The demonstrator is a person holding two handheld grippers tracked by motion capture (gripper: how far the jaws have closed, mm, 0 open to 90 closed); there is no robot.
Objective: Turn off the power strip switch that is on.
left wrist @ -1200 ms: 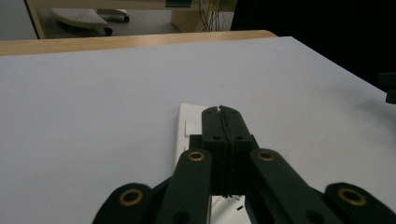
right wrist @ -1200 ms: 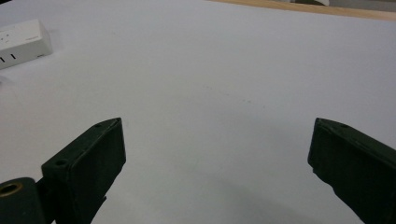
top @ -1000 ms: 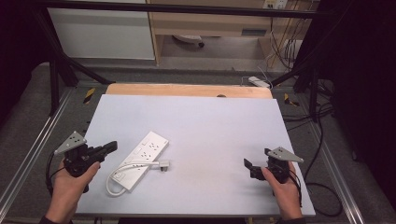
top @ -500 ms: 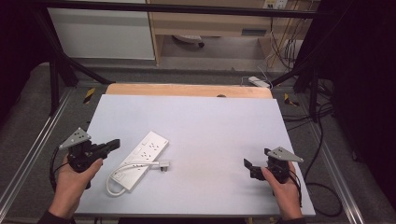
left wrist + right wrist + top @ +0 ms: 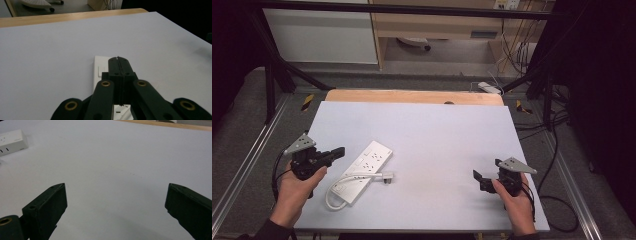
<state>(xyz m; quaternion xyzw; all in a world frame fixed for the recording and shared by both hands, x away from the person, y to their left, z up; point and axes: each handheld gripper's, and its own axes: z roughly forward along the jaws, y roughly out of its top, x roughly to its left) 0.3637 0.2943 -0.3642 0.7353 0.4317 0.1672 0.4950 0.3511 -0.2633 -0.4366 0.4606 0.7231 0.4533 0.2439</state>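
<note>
Pale grey table (image 5: 437, 130) carries a white power strip (image 5: 362, 170) lying diagonally at its left, cord looped beside it. Left tongs (image 5: 339, 151) hover closed just beside the strip; right tongs (image 5: 477, 177) gape empty, well apart.

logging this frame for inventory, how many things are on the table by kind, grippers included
white power strip with its cord and plug: 1
handheld grippers: 2, the left gripper with jaws shut and the right gripper with jaws open
total: 3
</note>
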